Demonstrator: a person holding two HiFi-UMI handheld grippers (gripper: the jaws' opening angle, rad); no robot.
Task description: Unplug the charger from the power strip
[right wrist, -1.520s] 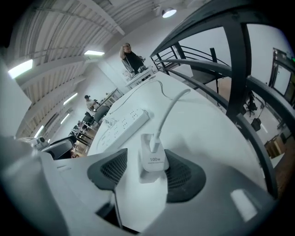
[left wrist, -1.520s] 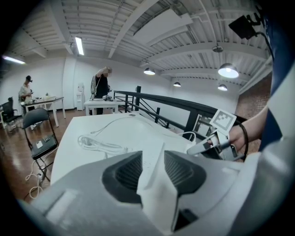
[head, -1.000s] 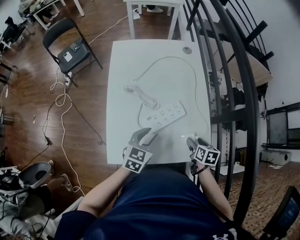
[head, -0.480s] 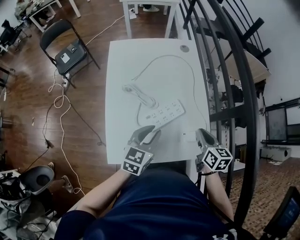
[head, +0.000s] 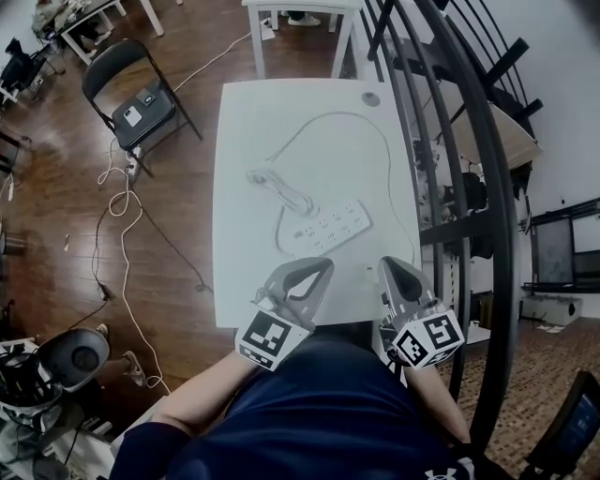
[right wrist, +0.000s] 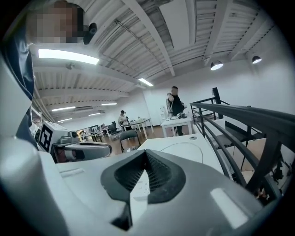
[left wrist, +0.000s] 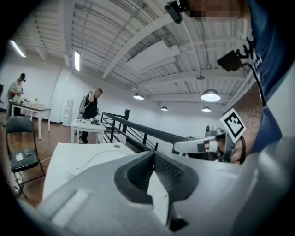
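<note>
The white power strip (head: 333, 228) lies at an angle on the white table (head: 244, 122), its thick cord coiled (head: 281, 190) behind it. A thin white cable (head: 384, 150) loops over the far half and runs down the right side. A small white block (head: 367, 272), perhaps the charger, lies off the strip beside my right gripper's tip. My left gripper (head: 323, 265) (left wrist: 153, 154) and right gripper (head: 384, 266) (right wrist: 146, 154) hang above the table's front edge. Both are shut on nothing and point almost level. Each gripper view shows the other gripper beside it.
A black stair railing (head: 441, 141) runs close along the table's right edge. A folding chair (head: 131, 89) and loose cables (head: 117, 225) are on the wood floor to the left. Another white table (head: 300, 19) stands beyond, and people stand at distant tables (left wrist: 90, 108).
Both grippers have lifted from near the tabletop toward the head camera. Their jaws, open a second ago, have shut. The power strip and cables have not moved.
</note>
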